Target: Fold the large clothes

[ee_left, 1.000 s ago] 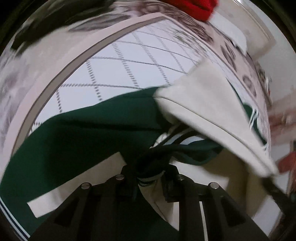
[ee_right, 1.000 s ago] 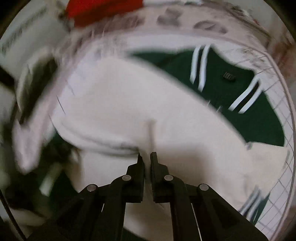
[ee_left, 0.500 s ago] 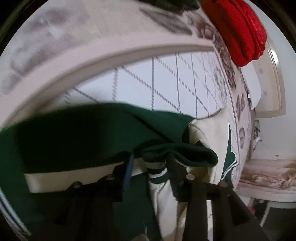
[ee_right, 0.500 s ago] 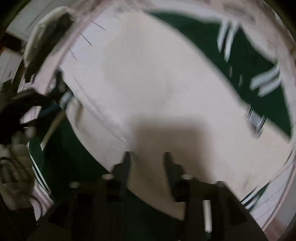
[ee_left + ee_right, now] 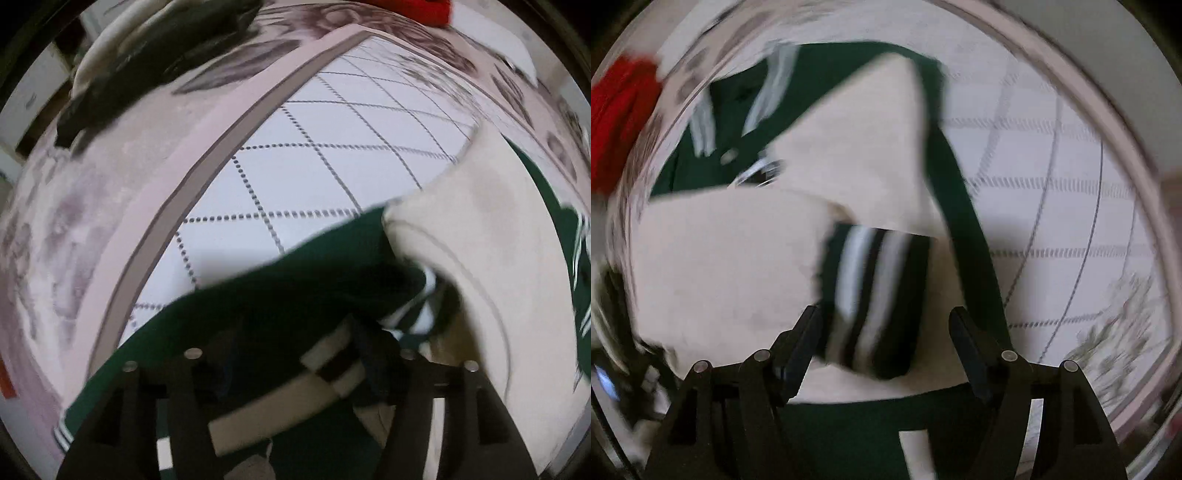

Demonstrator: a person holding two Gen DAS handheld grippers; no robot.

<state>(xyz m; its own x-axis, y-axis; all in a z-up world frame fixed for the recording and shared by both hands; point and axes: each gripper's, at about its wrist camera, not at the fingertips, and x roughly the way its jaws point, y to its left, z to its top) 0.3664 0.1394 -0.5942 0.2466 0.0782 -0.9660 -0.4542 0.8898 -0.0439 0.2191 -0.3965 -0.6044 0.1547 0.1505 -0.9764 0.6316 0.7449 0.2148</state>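
Note:
A green and cream varsity jacket (image 5: pixel 303 295) lies on a white quilted mat (image 5: pixel 332 155). Its cream sleeves are folded over the green body (image 5: pixel 731 122). In the right wrist view one cream sleeve (image 5: pixel 731 258) ends in a green cuff with white stripes (image 5: pixel 871 295), which lies between the jaws. My right gripper (image 5: pixel 886 325) is open, jaws wide apart, empty. My left gripper (image 5: pixel 291 350) is open over the green hem and a cream pocket strip (image 5: pixel 284 406); its fingers are dark against the cloth. The other cream sleeve (image 5: pixel 498 258) lies to the right.
The mat sits on a pink floral bedspread (image 5: pixel 74 240). A red garment (image 5: pixel 617 122) lies at the far edge. A dark garment on something white (image 5: pixel 155 55) sits at the far left of the bed.
My right gripper has opened and let go of the cream sleeve, then swung toward the striped cuff. My left gripper has opened and released the bunched collar cloth.

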